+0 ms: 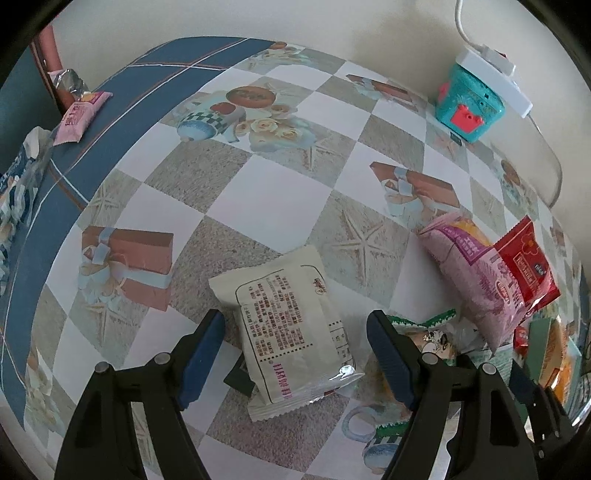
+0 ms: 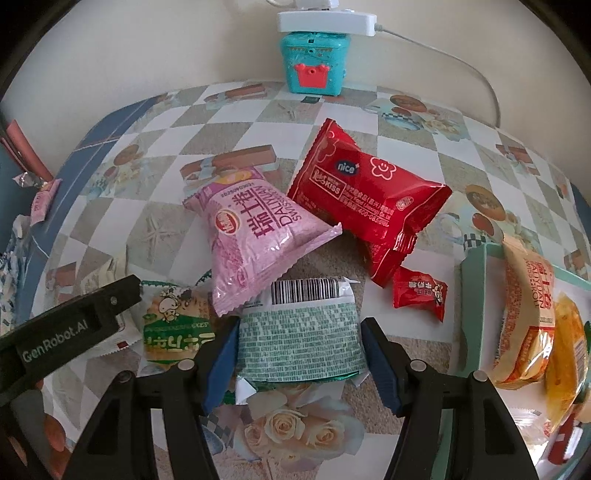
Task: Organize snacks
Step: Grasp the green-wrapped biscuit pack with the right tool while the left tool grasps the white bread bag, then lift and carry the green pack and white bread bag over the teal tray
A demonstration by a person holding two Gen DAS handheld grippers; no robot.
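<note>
- Nearest my right camera, the right gripper (image 2: 298, 341) had its blue-padded fingers spread on either side of a green-and-white patterned snack packet with a barcode (image 2: 301, 328); the pads sat just beside its edges, and I could not tell if they touched it.
- My left gripper (image 1: 295, 332) was likewise spread wide, straddling a cream-white snack packet printed with dark and pink text (image 1: 291, 325) that lay flat on the counter (image 1: 229, 206), which was covered in a checked cloth with gift-box and starfish prints.
- A pink foil Swiss-roll packet (image 2: 258, 229) lay with its lower end overlapping the barcode end of the green-and-white packet.
- Behind and to the right of it, a red foil packet with a smiley flower (image 2: 369, 199) touched the pink one, and a small red wrapped candy (image 2: 419, 291) lay at its lower corner.
- A green snack packet with a cartoon mushroom figure (image 2: 173, 317) lay to the left, partly under the black arm of the other gripper.
- At the right edge, a pale green tray (image 2: 476, 280) held an orange Swiss-roll packet (image 2: 528, 314) and a yellow packet (image 2: 569, 350).
- A teal toy box with a red front (image 2: 314, 62) stood against the wall, a white power strip (image 2: 325, 18) resting on top of it.
- A second, small pink packet (image 1: 79, 116) lay well apart on the blue border at the counter's far left.
</note>
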